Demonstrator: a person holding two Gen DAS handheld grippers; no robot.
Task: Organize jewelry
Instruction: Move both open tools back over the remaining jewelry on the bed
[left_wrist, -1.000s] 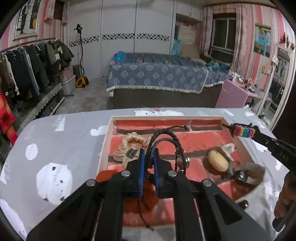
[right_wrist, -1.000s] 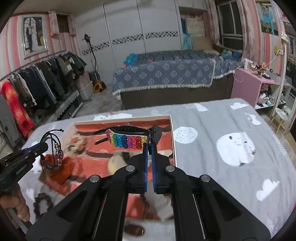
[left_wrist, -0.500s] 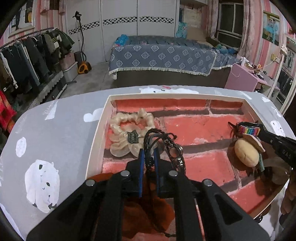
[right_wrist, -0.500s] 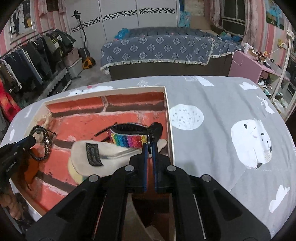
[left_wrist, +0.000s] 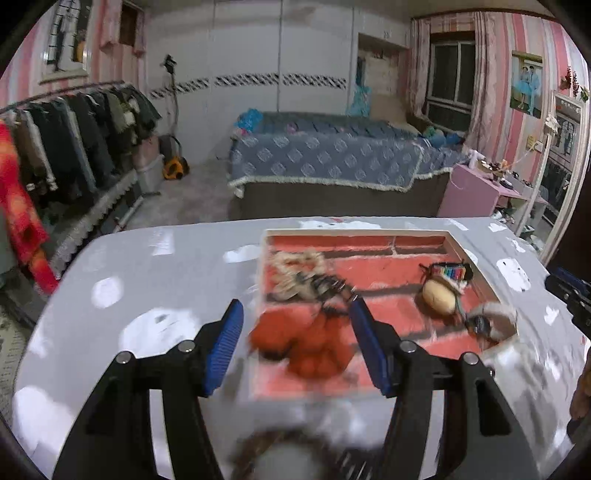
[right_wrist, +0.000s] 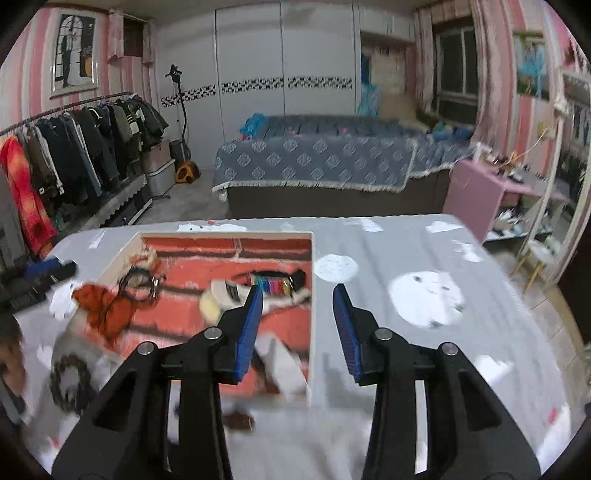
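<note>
Both our left gripper (left_wrist: 295, 339) and right gripper (right_wrist: 297, 325) have just spread their jaws and backed off empty, leaving the black cord bracelet (left_wrist: 325, 286) and rainbow hair clip (right_wrist: 275, 284) inside the tray's raised rim (right_wrist: 312, 314), with bare table (right_wrist: 443, 350) to its right.

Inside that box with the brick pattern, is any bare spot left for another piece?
Yes: the far strip of the box and its middle, between the black cord bracelet and the rainbow hair clip, are bare. The near end is crowded.

Grey cartoon-print table (right_wrist: 424, 258); brick-patterned tray (right_wrist: 312, 295) at center-left, dark beaded bracelet (right_wrist: 70, 382) at 8 o'clock off it.
</note>
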